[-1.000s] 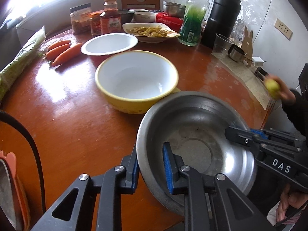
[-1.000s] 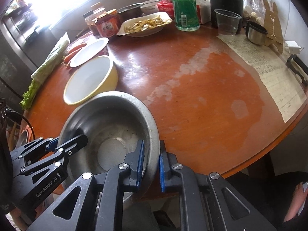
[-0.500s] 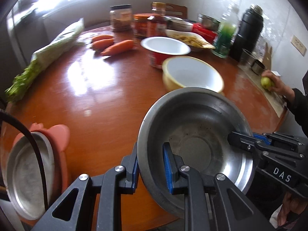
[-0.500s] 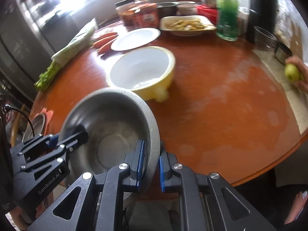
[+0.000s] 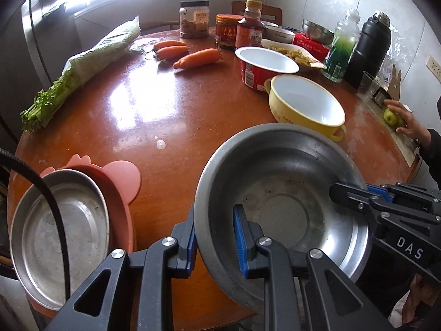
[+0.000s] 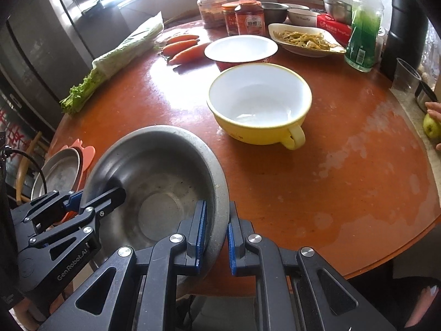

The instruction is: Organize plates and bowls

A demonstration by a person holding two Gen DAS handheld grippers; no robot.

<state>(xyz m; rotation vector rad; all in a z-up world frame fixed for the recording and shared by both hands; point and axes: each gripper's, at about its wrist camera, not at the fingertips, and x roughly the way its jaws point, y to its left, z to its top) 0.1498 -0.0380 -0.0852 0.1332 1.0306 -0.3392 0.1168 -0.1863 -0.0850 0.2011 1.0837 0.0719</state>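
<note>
A large steel bowl [image 5: 281, 193] [image 6: 154, 176] hangs over the near edge of the round wooden table [image 5: 137, 115], held by both grippers. My left gripper [image 5: 215, 234] [image 6: 88, 195] is shut on its left rim. My right gripper [image 6: 216, 229] [image 5: 361, 190] is shut on the opposite rim. Beyond it stand a yellow bowl [image 5: 306, 104] [image 6: 259, 102] with a white inside and a red bowl [image 5: 264, 60] [image 6: 239, 48]. At the left edge a steel plate [image 5: 55, 220] [image 6: 59, 168] lies on a pink plate [image 5: 121, 179] [image 6: 85, 151].
Carrots [image 5: 198, 58], bagged celery [image 5: 91, 63], jars [image 5: 193, 19], a dish of food [image 6: 303, 41], a green bottle [image 6: 361, 35] and a black flask [image 5: 366, 47] line the far side. A person's hand holds a green fruit [image 5: 391, 115] at the right edge.
Both grippers have carried the steel bowl leftward along the table's near edge. The yellow bowl now lies to the right, and the steel and pink plates have come into view.
</note>
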